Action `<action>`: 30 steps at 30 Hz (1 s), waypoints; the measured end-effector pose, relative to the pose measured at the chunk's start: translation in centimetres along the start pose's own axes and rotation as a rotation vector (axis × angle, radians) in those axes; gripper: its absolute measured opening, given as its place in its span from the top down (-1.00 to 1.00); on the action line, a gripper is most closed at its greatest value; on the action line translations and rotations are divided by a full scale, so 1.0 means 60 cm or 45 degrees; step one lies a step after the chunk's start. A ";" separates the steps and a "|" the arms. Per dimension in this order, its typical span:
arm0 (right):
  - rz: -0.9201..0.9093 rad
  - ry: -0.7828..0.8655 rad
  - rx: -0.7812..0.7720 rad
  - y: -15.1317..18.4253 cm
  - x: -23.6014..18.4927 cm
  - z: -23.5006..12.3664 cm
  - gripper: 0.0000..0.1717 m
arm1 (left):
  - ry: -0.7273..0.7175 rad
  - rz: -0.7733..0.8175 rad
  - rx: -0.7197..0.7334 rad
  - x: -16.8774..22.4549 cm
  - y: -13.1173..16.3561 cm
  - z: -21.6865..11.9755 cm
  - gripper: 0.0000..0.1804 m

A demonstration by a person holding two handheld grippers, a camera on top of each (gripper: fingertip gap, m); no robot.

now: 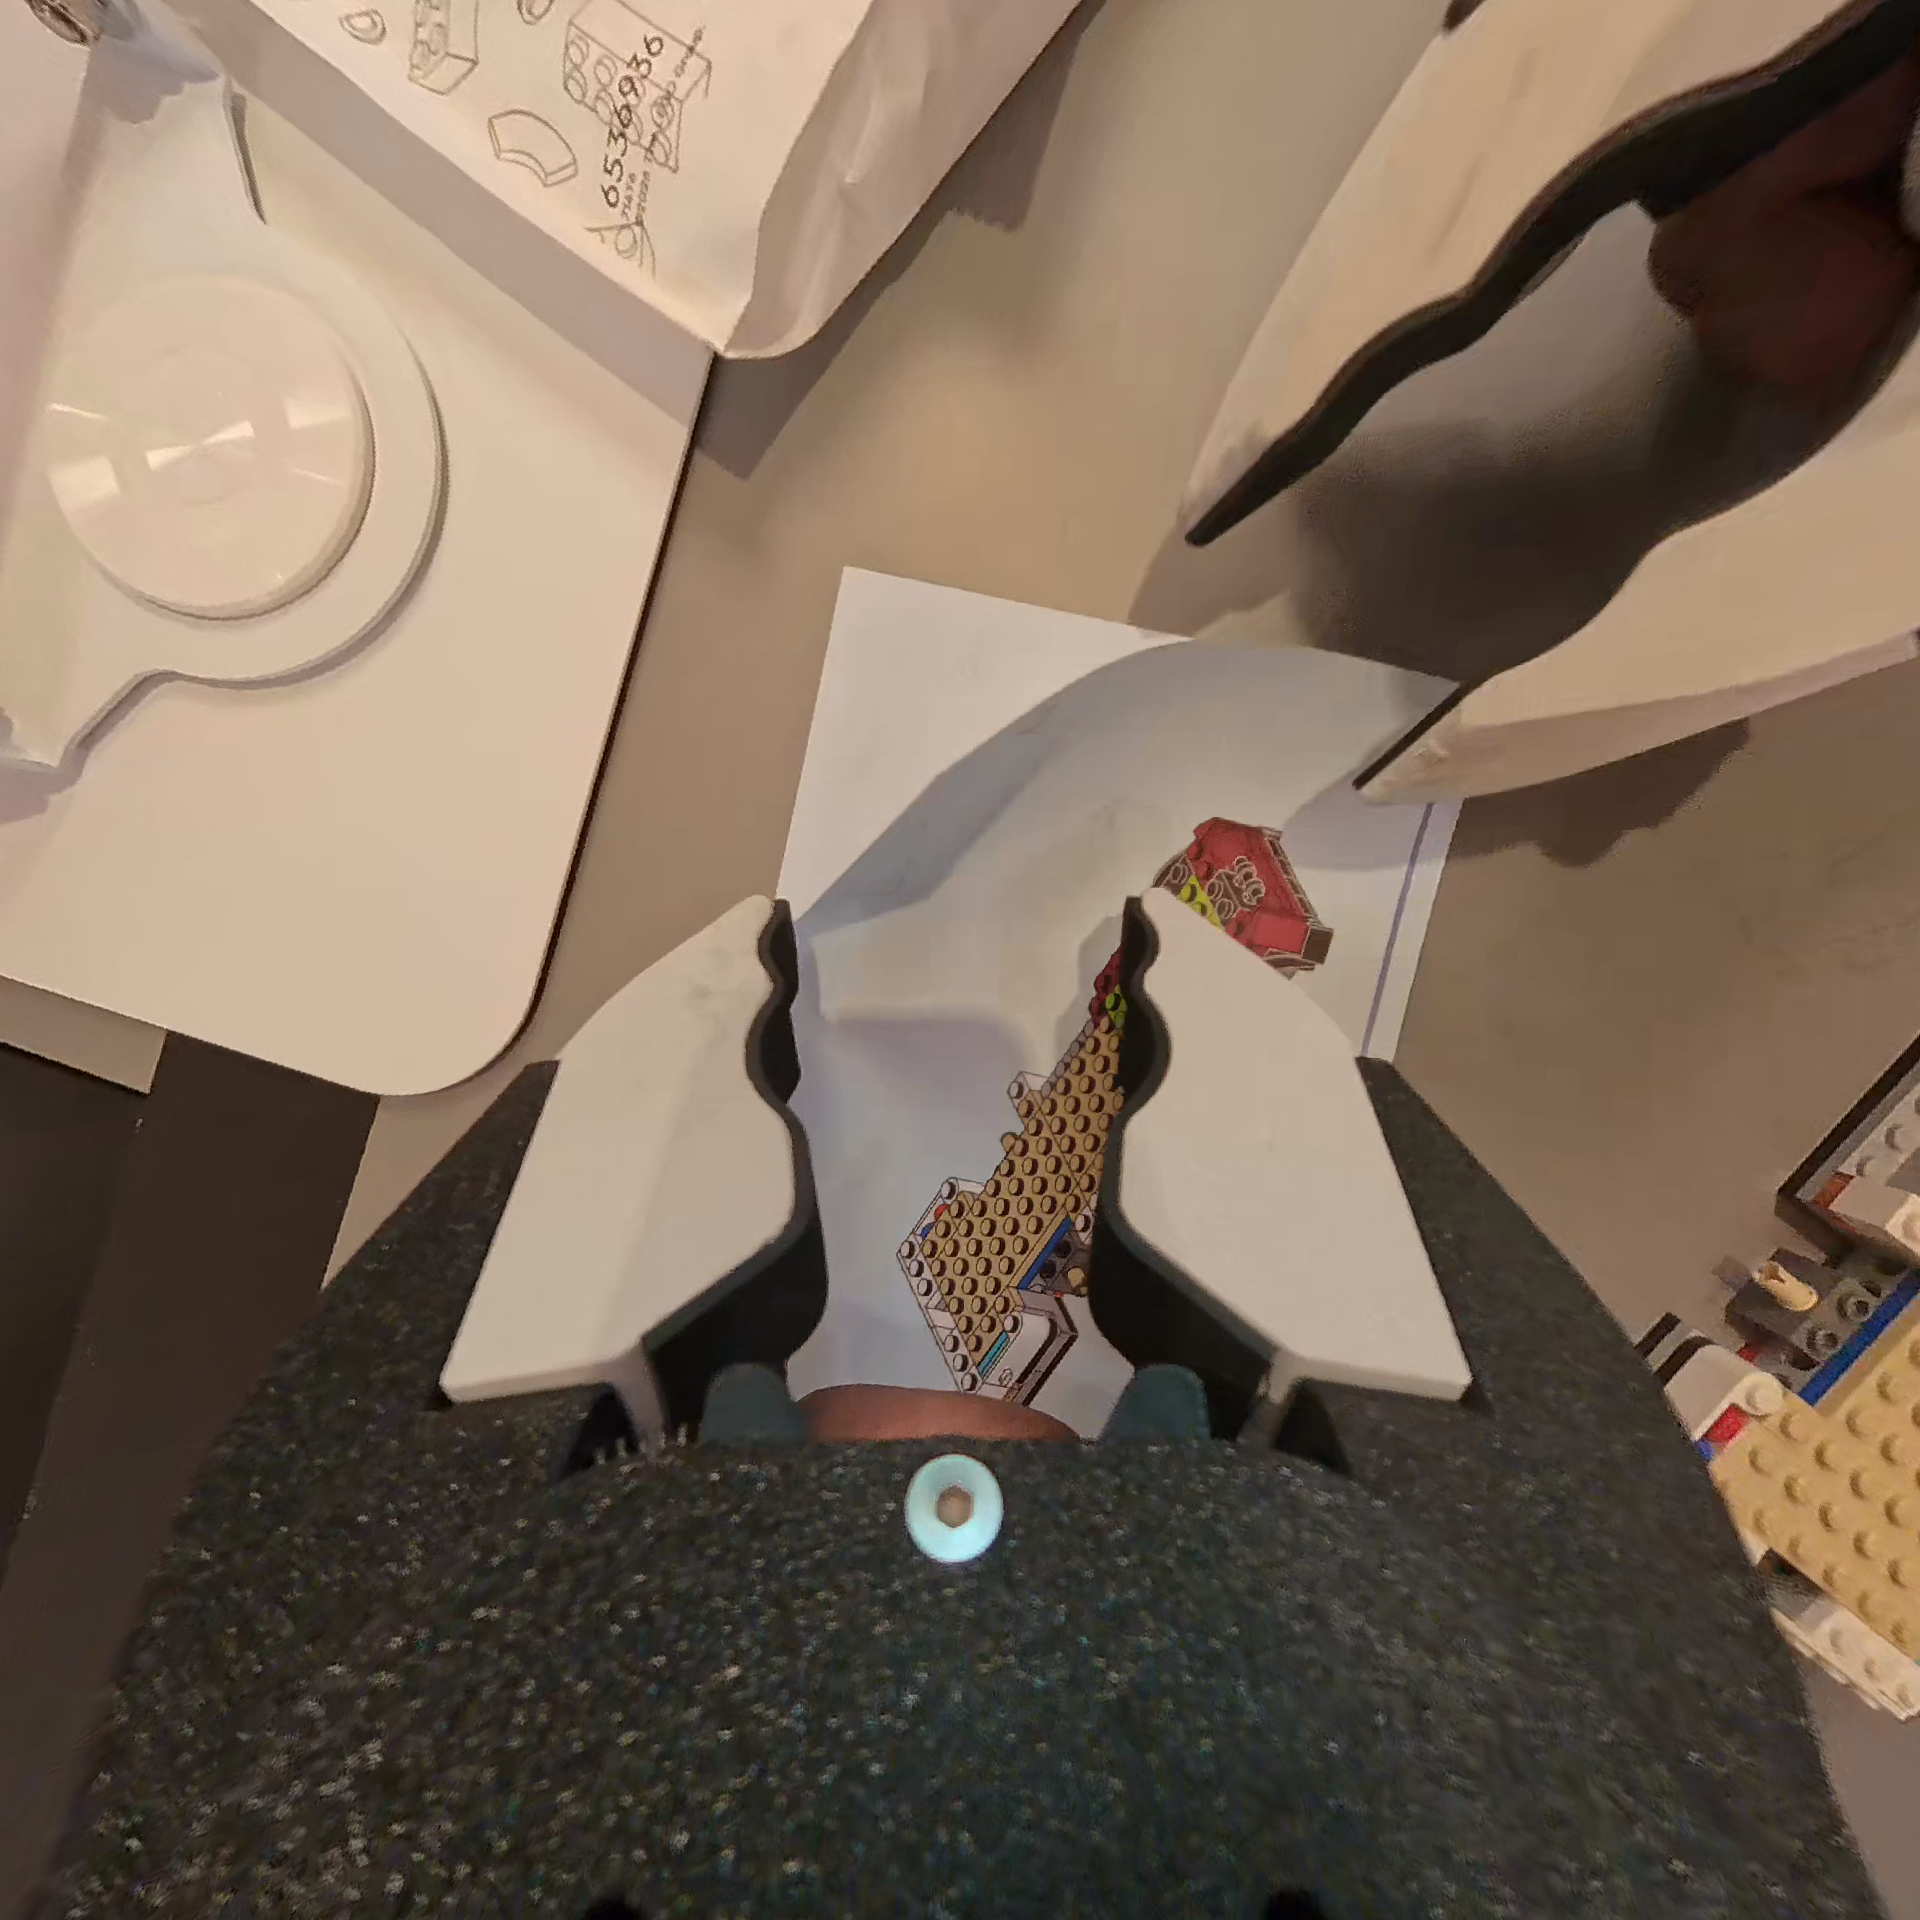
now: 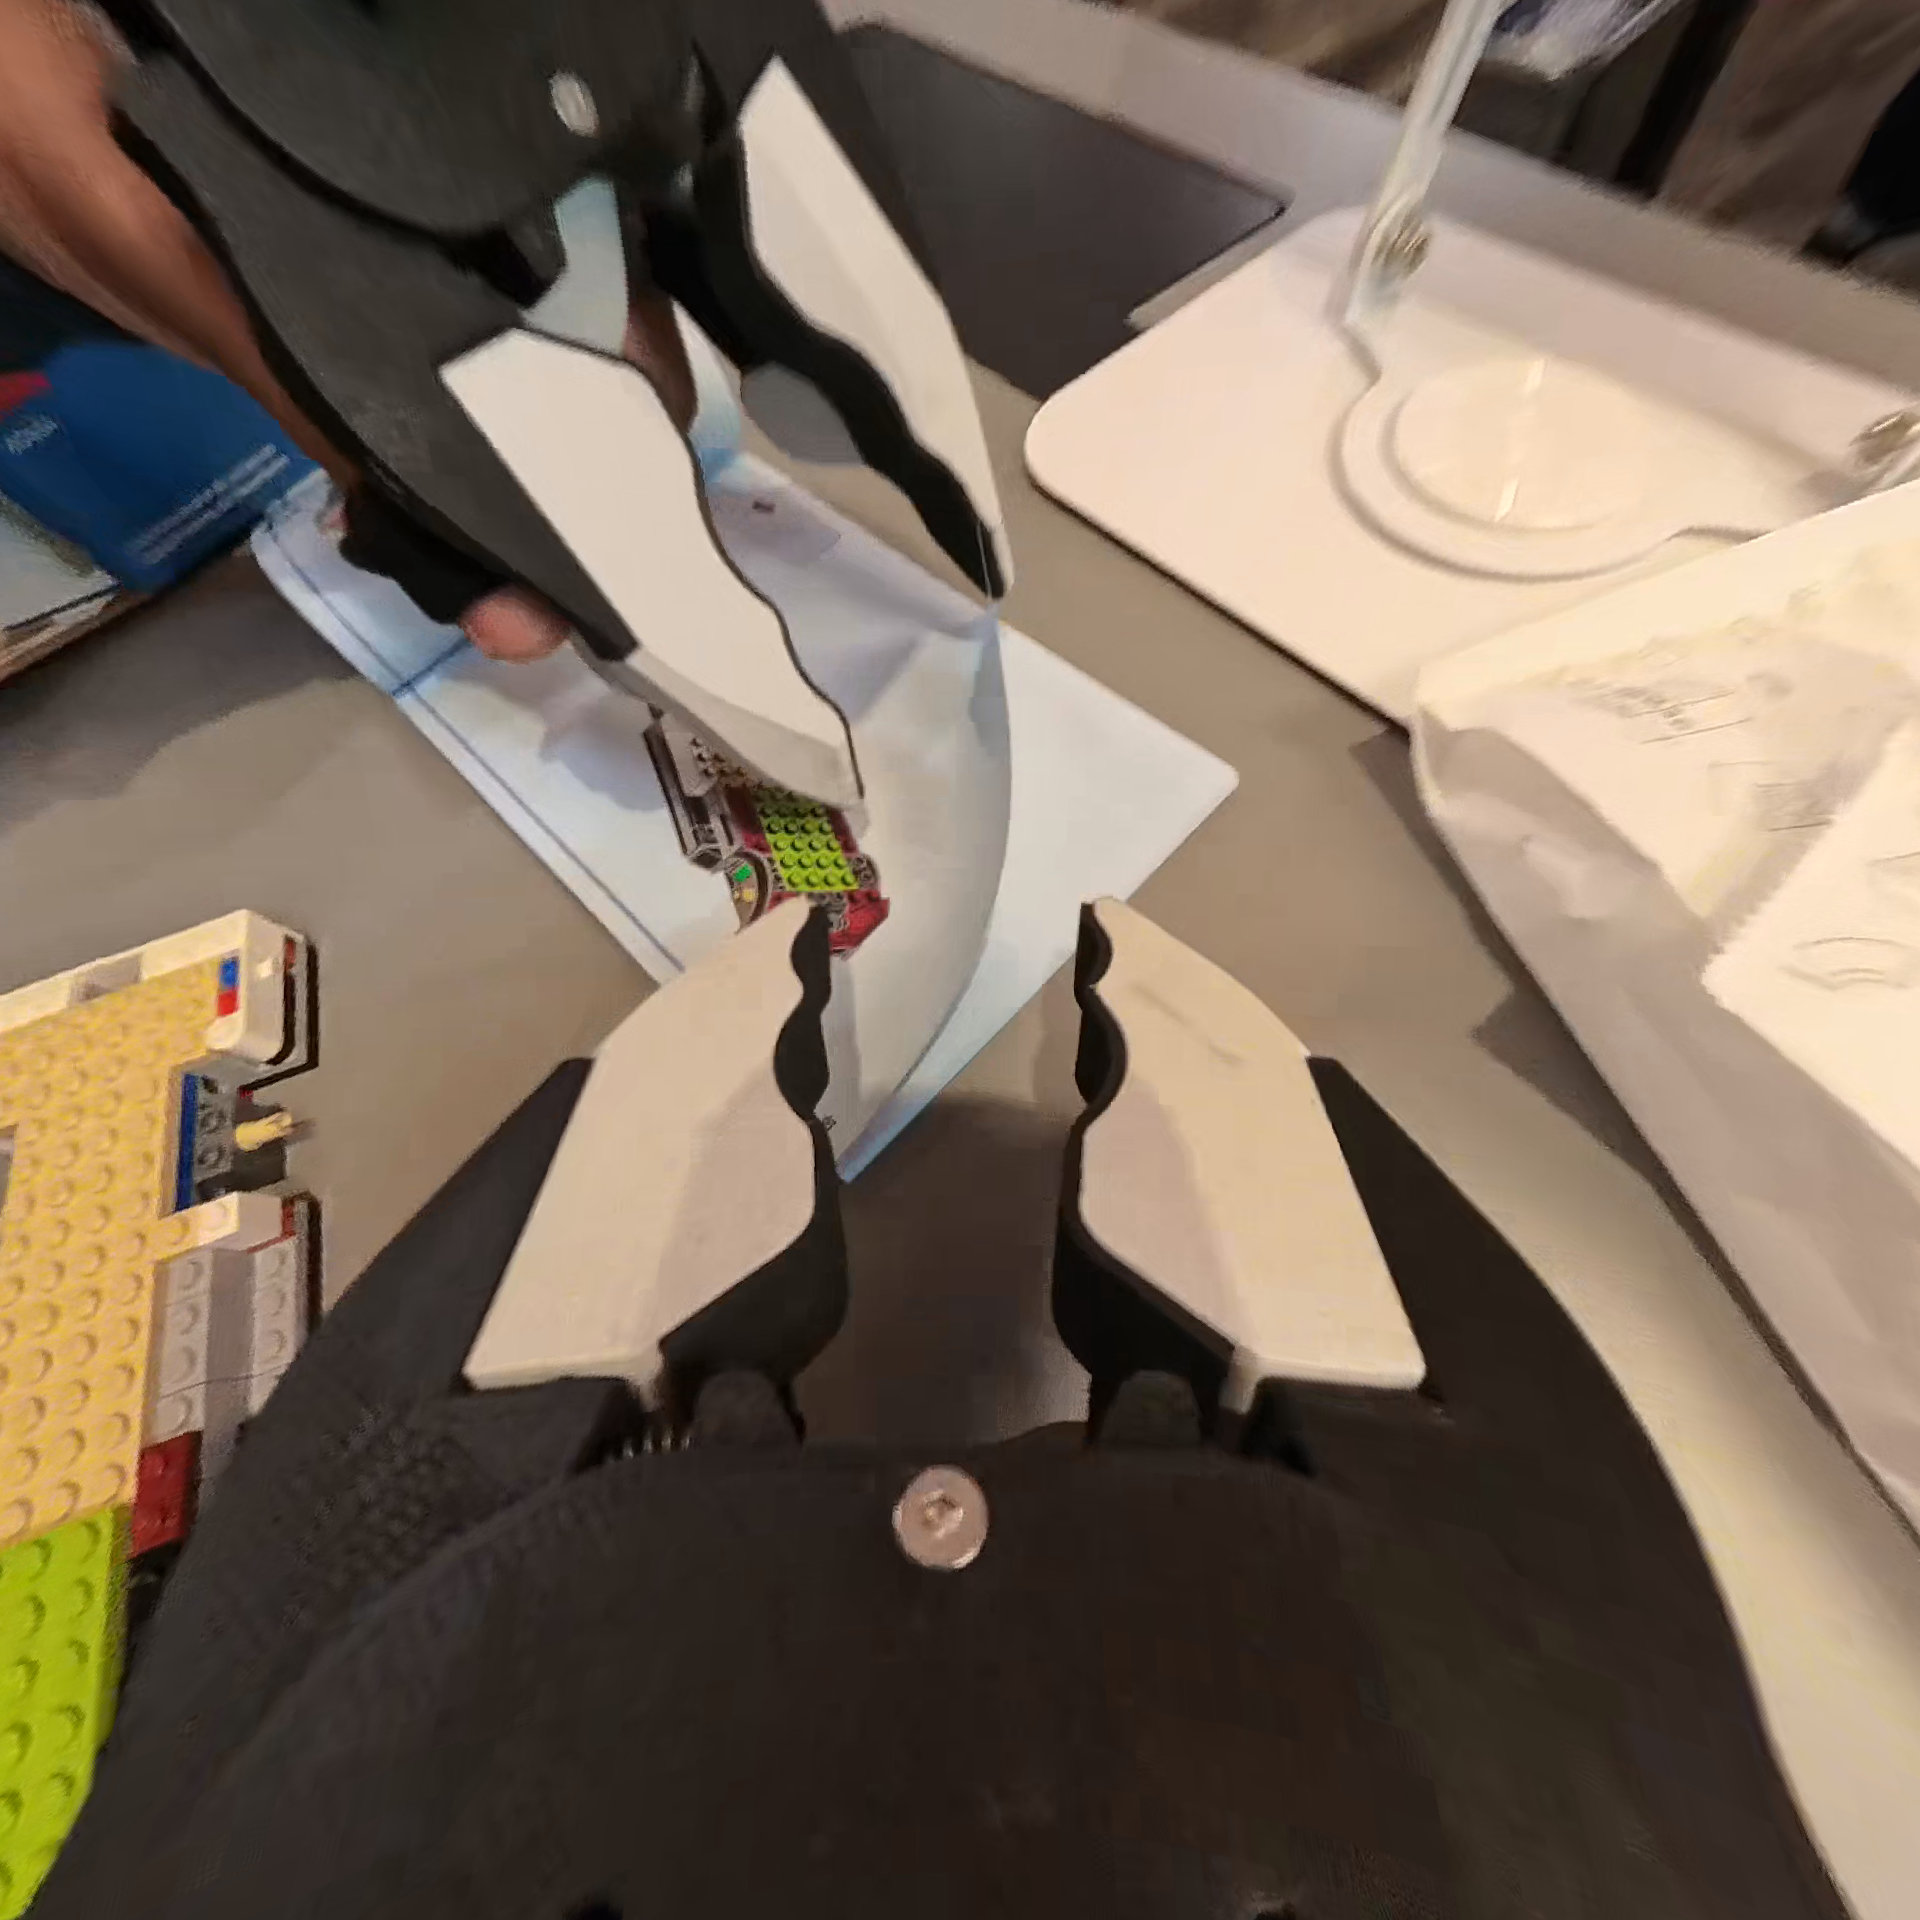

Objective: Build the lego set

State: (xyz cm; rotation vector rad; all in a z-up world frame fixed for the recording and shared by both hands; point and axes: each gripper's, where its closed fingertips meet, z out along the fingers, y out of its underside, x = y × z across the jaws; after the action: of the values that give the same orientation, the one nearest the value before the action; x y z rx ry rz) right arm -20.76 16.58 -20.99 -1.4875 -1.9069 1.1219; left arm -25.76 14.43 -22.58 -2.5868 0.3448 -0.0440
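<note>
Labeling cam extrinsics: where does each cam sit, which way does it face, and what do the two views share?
Left wrist view: on the left gripper, looking down along its open fingers at the instruction booklet with a curled page; right gripper enters top right.
Right wrist view: on the right gripper, fingers apart, facing the booklet from its other side; left gripper and a hand show upper left.
Shared: booklet, white tray, paper bag, brick model, grey table.

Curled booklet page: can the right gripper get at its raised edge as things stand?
Probably yes. The right gripper is open and holds nothing; the curled page rises just ahead of its fingertips. The left gripper stands over the booklet farther back.
</note>
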 end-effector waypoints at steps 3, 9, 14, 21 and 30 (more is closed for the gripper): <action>-0.015 -0.020 -0.051 0.003 -0.002 0.012 0.49 | -0.010 0.006 -0.003 -0.004 0.003 -0.004 0.36; -0.132 -0.009 -0.120 0.012 -0.015 0.023 0.95 | -0.031 -0.002 0.038 -0.008 -0.002 -0.018 0.39; -0.092 -0.048 -0.146 0.003 -0.022 0.019 1.00 | -0.131 -0.045 0.156 -0.012 -0.015 -0.048 0.34; 0.126 -0.183 -0.098 -0.037 -0.035 0.013 1.00 | -0.388 -0.094 0.377 0.027 -0.014 -0.103 0.26; 0.557 -0.367 0.014 -0.096 -0.059 0.027 1.00 | -0.681 -0.075 0.349 0.100 0.002 -0.092 0.23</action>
State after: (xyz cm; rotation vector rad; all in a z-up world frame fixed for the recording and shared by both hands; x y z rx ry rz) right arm -24.18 12.29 -16.75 -1.8801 -1.7904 1.6114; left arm -20.51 10.07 -18.10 -2.2268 0.0564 0.5321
